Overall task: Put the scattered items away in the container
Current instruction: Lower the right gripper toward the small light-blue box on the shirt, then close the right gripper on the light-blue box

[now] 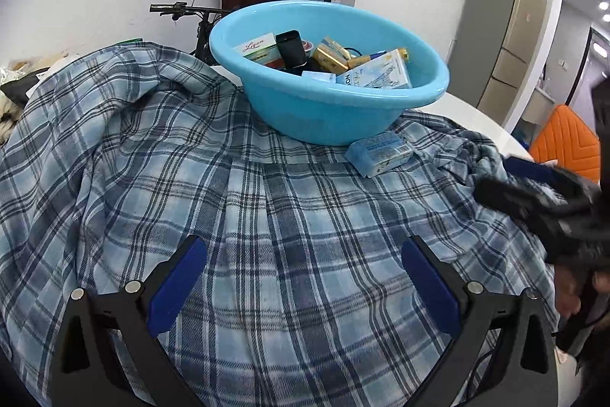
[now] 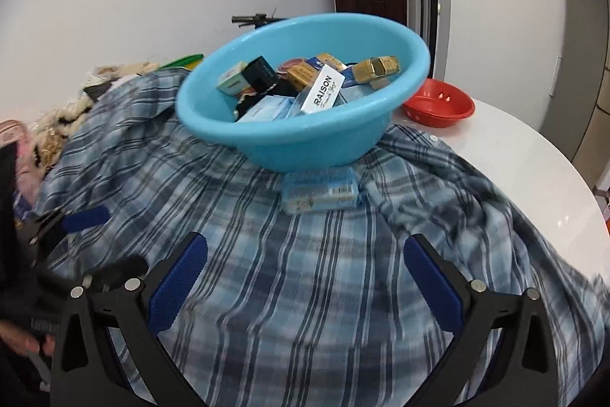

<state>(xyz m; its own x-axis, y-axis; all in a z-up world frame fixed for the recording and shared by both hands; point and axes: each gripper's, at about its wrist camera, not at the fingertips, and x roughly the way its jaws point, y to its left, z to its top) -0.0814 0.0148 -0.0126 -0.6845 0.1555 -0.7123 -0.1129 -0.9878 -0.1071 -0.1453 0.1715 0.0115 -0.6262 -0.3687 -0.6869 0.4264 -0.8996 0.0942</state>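
the left gripper (image 1: 303,287) and right gripper (image 2: 305,287) both gape wide at the bottom of their frames, holding nothing. the blue basin (image 1: 381,111) at centre is nearly full of small boxes; one pale blue packet (image 1: 379,152) lies on the plaid cloth (image 1: 152,178) touching its base, apparently the last item. a red bowl (image 2: 438,109) sits right, clear of the path.

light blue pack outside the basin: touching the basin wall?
Cannot tell. In both wrist views the light blue pack sits right at the blue basin base, no clear gap or contact visible.
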